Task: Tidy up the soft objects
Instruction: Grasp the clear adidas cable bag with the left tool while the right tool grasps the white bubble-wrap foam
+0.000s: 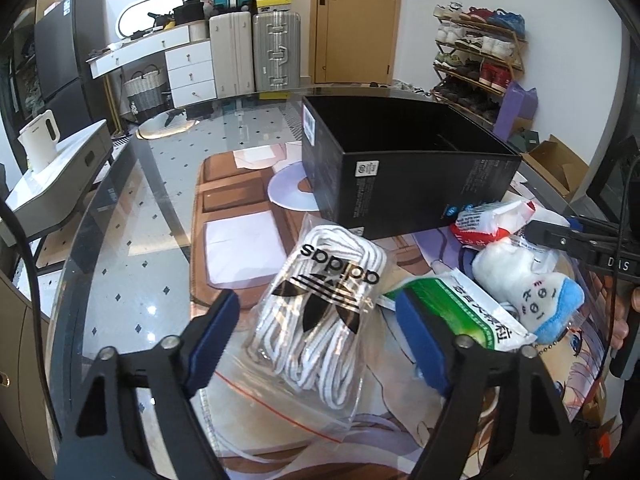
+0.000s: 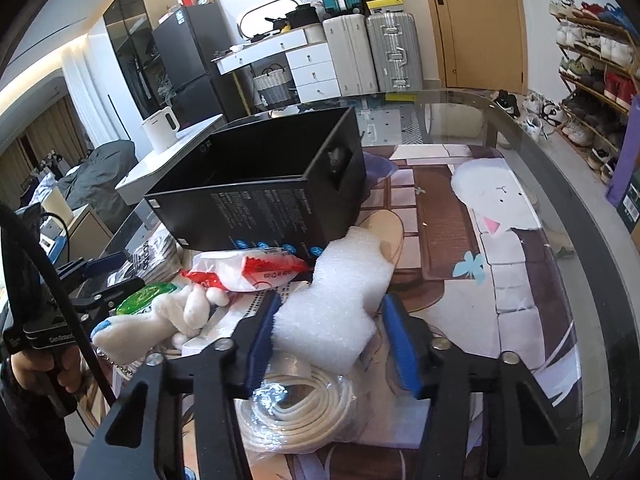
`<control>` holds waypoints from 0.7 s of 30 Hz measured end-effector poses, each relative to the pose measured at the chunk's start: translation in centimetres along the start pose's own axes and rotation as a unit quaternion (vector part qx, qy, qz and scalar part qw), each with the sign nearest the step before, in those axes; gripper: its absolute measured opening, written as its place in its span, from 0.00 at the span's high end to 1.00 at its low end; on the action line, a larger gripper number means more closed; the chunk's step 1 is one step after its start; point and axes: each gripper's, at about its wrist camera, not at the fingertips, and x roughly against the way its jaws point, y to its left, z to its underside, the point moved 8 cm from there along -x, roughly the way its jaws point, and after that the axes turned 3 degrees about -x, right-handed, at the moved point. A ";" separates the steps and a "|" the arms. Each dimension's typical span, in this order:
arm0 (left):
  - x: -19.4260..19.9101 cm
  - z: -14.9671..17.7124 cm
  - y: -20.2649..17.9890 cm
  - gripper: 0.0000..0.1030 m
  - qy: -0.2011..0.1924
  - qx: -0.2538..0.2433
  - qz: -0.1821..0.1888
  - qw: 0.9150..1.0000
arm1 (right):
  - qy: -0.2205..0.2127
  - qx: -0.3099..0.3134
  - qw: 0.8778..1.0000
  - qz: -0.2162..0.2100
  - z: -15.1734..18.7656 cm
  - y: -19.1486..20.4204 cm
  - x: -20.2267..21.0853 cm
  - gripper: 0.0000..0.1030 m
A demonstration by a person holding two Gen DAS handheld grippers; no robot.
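Glass table (image 1: 132, 216) under printed mat (image 2: 516, 280)

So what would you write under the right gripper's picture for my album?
Right gripper around a white foam piece, a black box behind it on the glass table.

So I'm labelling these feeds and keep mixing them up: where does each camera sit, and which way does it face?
Left wrist: on the left gripper, looking down its fingers at the clear bag of white laces between open jaws; the right gripper enters from the right.
Right wrist: on the right gripper, looking down at the white foam piece between its pads; the left gripper and a hand show at left.
Shared: black box, plush toy, glass table.
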 end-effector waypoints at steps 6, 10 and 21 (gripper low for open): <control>0.1 0.5 -0.3 0.48 0.007 -0.013 -0.006 1.000 | -0.004 0.011 1.000 0.002 0.0 0.4 0.2 0.61; 0.6 0.6 -0.5 0.53 0.000 -0.013 0.003 1.000 | -0.013 0.011 1.000 0.006 0.0 0.1 0.7 0.62; 2.3 1.0 -0.7 0.59 -0.019 0.004 0.015 1.000 | -0.035 0.011 0.999 0.016 -0.1 -0.4 2.9 0.63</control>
